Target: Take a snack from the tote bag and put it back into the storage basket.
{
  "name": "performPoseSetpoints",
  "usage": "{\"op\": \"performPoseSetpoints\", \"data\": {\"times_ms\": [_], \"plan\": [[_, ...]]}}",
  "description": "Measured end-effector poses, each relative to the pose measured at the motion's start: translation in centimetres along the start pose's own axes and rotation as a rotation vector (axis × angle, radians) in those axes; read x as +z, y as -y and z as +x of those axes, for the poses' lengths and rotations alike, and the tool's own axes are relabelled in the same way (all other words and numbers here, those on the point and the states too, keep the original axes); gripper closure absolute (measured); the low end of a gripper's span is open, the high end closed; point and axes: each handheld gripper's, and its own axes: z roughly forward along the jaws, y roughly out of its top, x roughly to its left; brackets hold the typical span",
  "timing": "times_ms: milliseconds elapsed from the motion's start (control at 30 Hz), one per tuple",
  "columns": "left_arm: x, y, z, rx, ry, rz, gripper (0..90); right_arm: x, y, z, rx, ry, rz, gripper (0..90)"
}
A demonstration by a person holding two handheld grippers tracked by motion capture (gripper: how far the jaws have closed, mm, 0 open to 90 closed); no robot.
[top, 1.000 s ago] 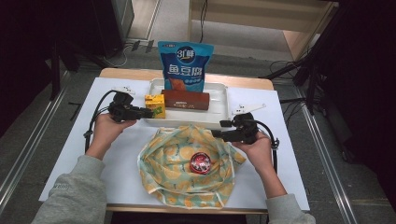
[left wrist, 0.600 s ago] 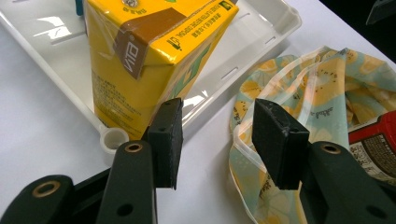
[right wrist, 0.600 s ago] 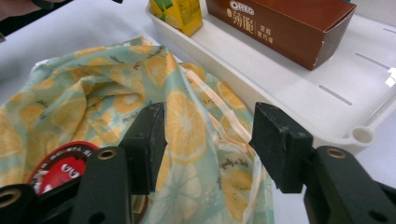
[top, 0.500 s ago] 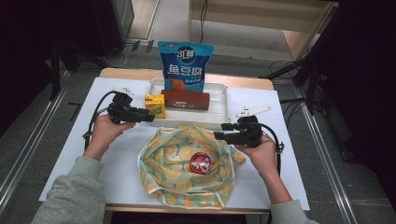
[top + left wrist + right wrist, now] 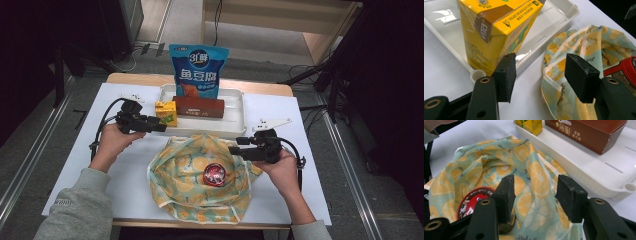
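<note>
In the high view, the left gripper [image 5: 161,127] sits left of centre, its jaws pointing right toward the yellow juice carton [image 5: 165,112], which stands upright in the left end of the white tray [image 5: 239,117]. Its jaws have just been opening; in the left gripper view they stand apart with nothing between them, the carton [image 5: 496,32] just beyond the left pad at upper left. The right gripper [image 5: 234,149] lies right of centre, jaws pointing left over the edge of the lemon-print cloth [image 5: 185,175], which is spread on the white surface [image 5: 125,165] at lower centre. Its jaws have just been closing, yet stand open above the cloth [image 5: 486,175], not pressing it. A red-lidded tin [image 5: 215,173] rests on the cloth. A brown box [image 5: 198,106] lies in the tray; a blue bag [image 5: 198,70] stands behind it.
</note>
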Motion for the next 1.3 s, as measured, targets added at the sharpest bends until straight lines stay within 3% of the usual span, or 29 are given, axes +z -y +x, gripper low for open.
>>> {"op": "performPoseSetpoints", "data": {"times_ms": [333,1300], "plan": [[0.2,0.1,-0.1,0.007,0.004,0.016,41.1,-0.4,0.4,1.2,-0.028,-0.005,0.004,49.3],[0.3,0.1,-0.2,0.022,0.012,0.013,38.2,0.8,1.5,3.9,-0.087,-0.064,0.024,40.7]]}}
